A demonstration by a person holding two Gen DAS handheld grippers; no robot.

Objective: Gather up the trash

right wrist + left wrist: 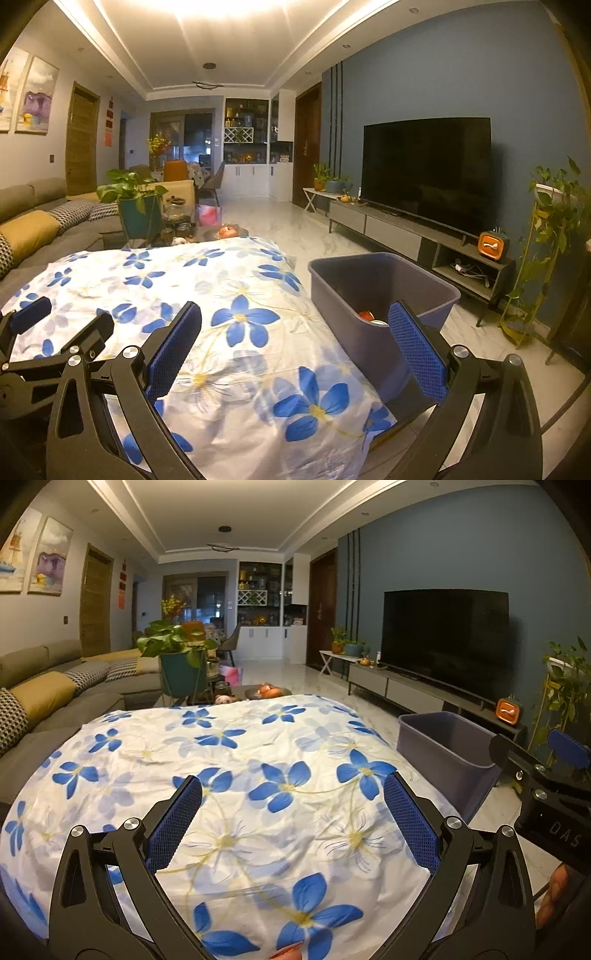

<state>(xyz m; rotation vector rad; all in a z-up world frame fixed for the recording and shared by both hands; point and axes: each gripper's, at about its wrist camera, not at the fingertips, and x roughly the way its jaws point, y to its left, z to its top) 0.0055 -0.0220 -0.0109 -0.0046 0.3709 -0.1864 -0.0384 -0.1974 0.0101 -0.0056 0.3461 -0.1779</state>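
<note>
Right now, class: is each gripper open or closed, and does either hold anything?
Left gripper: open, holding nothing, above the flowered cloth.
Right gripper: open, holding nothing, beside the grey bin.

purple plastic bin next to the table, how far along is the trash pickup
Looks nearly or fully done. The purple plastic bin already holds a few items, one red-orange. Both the left claw and right claw are open and empty. No trash shows on the blue-flowered white tablecloth.
</note>
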